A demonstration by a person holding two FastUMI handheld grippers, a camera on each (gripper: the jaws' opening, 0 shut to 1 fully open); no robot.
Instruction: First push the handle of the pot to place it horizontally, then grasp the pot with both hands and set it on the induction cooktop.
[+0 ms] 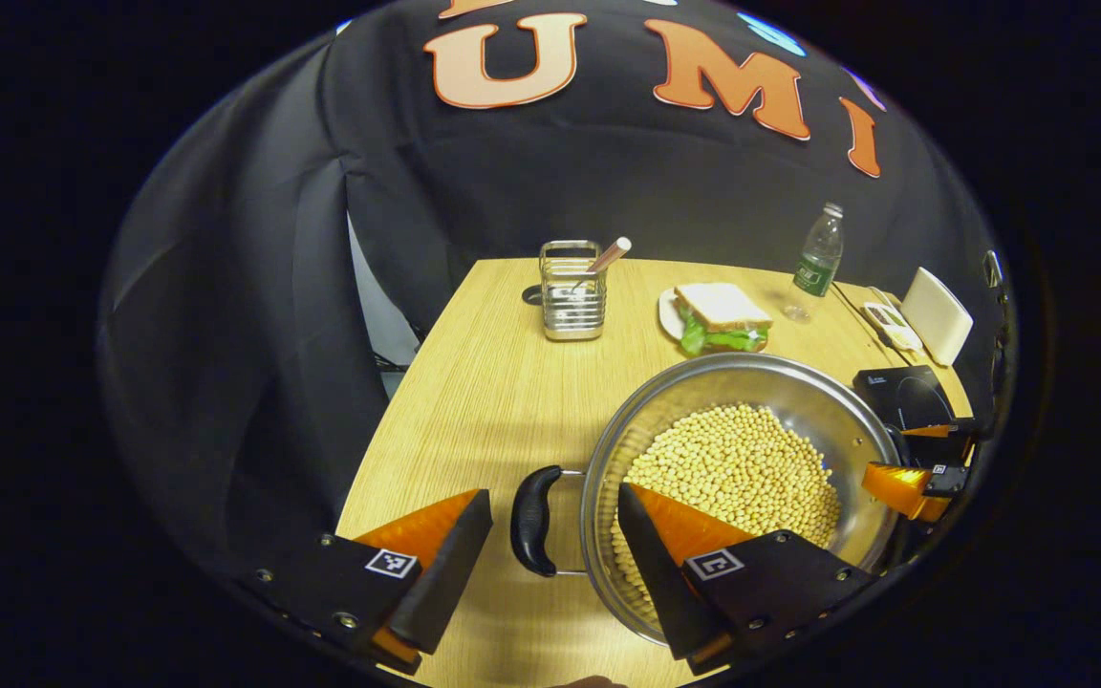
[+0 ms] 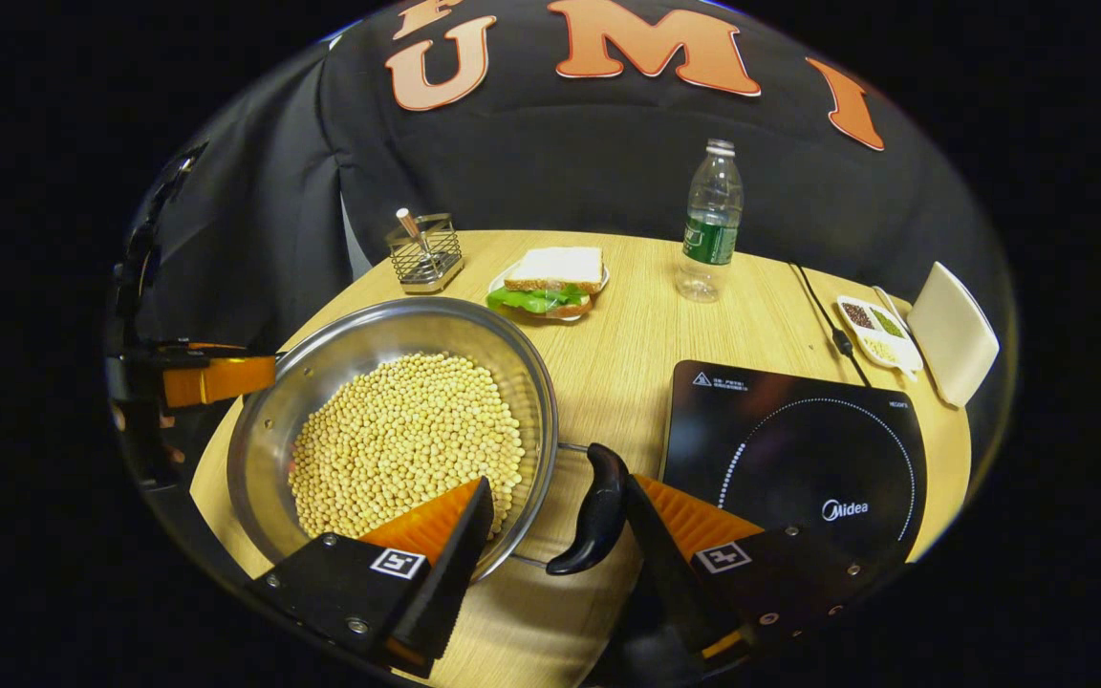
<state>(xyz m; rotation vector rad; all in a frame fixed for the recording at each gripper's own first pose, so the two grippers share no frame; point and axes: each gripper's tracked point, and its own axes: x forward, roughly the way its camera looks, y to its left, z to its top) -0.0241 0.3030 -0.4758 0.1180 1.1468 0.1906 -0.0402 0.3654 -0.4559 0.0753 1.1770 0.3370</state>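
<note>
A steel pot [image 1: 832, 413] full of soybeans [image 1: 737, 468] stands on the wooden table [image 1: 484, 382]. Its black left handle [image 1: 531, 521] lies between the fingers of my left gripper [image 1: 552, 497], which is open; the inner finger [image 1: 651, 564] reaches over the rim above the beans. In the right gripper view the pot [image 2: 369, 336] is at the left. My right gripper [image 2: 557, 487] is open and straddles the rim and the black right handle [image 2: 595, 521], whose outer side lies against one finger [image 2: 670, 549]. The black induction cooktop [image 2: 799, 459] sits just right of the pot.
Behind the pot stand a wire utensil holder [image 2: 426, 253], a sandwich on a plate [image 2: 550, 279] and a water bottle [image 2: 708, 225]. A small divided dish [image 2: 875, 330], a white block [image 2: 954, 333] and a black cable [image 2: 823, 315] lie beyond the cooktop. The table's near edge runs close under both grippers.
</note>
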